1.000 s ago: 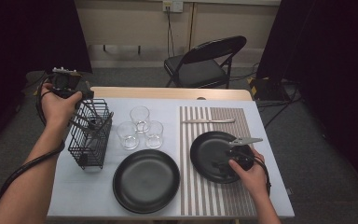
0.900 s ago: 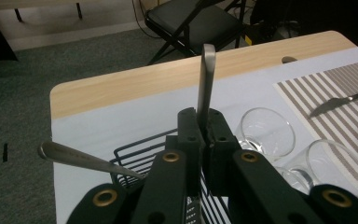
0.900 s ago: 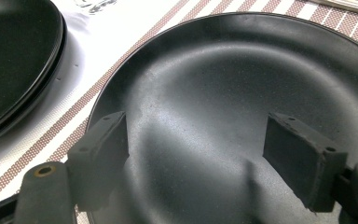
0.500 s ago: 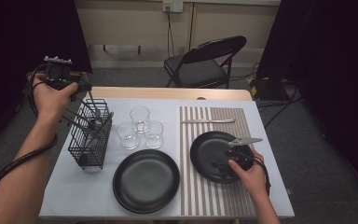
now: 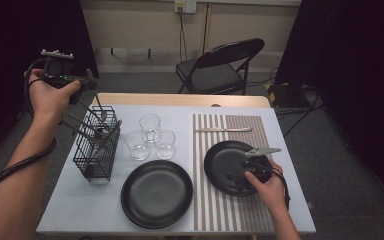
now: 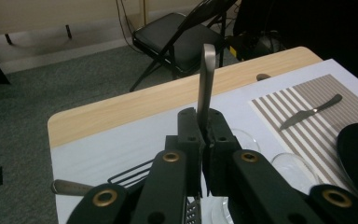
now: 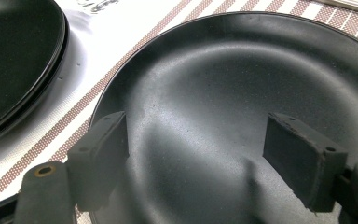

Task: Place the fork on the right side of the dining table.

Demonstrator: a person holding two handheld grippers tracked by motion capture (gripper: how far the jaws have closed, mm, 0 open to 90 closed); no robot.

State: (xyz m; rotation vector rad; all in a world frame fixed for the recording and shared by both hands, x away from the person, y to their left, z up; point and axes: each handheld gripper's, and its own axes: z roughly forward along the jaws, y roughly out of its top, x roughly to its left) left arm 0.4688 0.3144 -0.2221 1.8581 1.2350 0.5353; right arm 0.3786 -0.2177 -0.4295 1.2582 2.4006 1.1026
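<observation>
My left gripper (image 5: 87,83) is raised above the back of a black wire cutlery basket (image 5: 97,147), shut on the handle of a steel utensil (image 5: 98,105). The utensil's lower end hangs just over the basket. In the left gripper view the flat steel handle (image 6: 208,74) sticks up from between the closed pads of the left gripper (image 6: 204,125). My right gripper (image 5: 238,177) rests low over a black plate (image 5: 222,155) on the striped placemat (image 5: 230,212). Its jaws stand open, with only the plate's surface (image 7: 223,70) between the pads of the right gripper (image 7: 196,154).
A second black plate (image 5: 156,194) lies at the front centre, with three glasses (image 5: 150,125) behind it. A knife (image 5: 223,129) lies at the top of the placemat. More utensils, among them a spatula (image 6: 130,175), lean in the basket. A folding chair (image 5: 220,70) stands beyond the table.
The left hand has risen and drawn the steel utensil up out of the basket. The right hand and its gripper have stayed over the plate.
</observation>
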